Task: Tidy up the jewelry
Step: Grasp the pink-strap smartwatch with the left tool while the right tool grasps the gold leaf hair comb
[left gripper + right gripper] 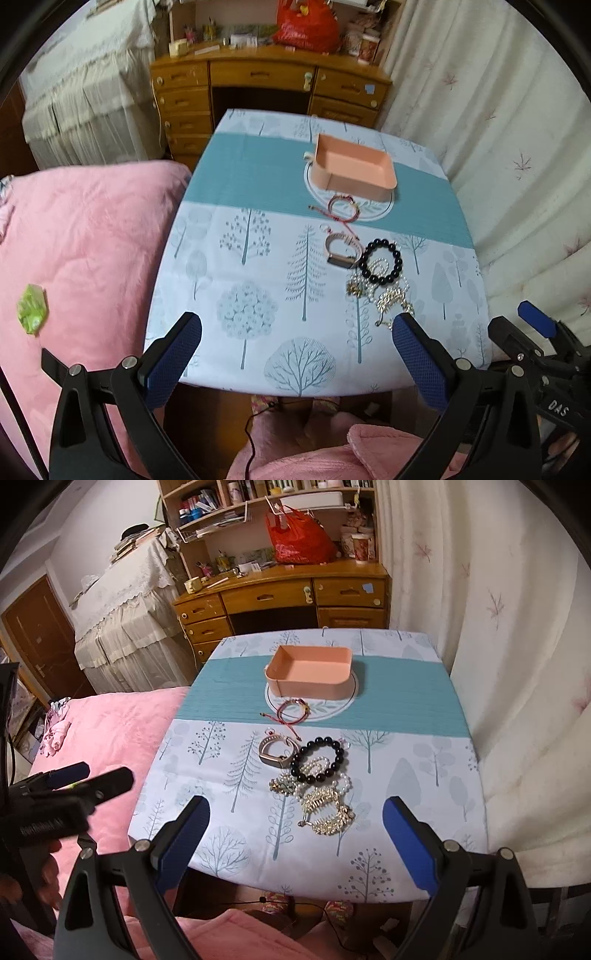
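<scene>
Both the left claw point(297, 334) and right claw point(297, 818) hover wide open and empty at the desk's point(406, 716) near edge, jewelry pile point(314, 775) lying before the empty pink tray point(308, 675), presumably its destination

White letters "DAS" stand on the black body of the right gripper point(532, 325), seen at the lower right edge of the left wrist view. On the left gripper point(70, 775), in the right wrist view, a white word is too blurred to read.
</scene>
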A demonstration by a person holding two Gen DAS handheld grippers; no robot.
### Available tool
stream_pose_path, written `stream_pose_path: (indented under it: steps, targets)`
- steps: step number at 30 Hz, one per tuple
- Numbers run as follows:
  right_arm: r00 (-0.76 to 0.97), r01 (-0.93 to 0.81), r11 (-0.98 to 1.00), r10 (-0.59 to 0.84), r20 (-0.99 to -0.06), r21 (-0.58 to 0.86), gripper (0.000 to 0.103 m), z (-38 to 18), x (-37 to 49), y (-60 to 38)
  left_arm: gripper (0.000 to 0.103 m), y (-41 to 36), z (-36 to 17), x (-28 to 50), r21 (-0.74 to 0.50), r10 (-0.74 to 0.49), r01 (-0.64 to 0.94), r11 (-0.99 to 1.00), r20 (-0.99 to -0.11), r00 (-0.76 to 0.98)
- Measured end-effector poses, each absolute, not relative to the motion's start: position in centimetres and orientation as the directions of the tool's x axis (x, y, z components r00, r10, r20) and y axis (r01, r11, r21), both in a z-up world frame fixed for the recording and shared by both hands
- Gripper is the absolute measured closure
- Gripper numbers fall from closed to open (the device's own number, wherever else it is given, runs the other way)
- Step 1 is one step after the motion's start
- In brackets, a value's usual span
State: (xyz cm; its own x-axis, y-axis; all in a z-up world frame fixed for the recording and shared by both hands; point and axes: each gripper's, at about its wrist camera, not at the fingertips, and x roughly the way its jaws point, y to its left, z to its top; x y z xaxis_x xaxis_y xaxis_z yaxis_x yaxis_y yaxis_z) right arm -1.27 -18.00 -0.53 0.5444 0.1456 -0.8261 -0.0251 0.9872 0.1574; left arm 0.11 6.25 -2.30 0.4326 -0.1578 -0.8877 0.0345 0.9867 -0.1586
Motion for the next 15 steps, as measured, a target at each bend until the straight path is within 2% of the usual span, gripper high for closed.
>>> stream_pose_path:
  steps: [3,7,15]
  targets:
    - [0.567,-0.033,0.987,0.148,-0.810,0.157,0.008,-1.4,-1.3,-18.6,0.001,7.0,-3.4,1.1,-0.165,-0.181,0.075,0.983,-0.906,0.383]
    - [0.621,-0.063,0.998,0.056,-0.782,0.022,0.008,-2.9,-2.1,-18.5,0.001,7.2,-4.5,2.6,-0.150,-0.198,0.164,0.975,-0.919,0.342]
    - [0.604,-0.124,0.975,-0.075,-0.794,-0.186,0.008,-8.7,-3.5,-16.8,0.001,5.7,-7.4,6.4,-0.101,-0.185,0.340,0.935,-0.957,0.224]
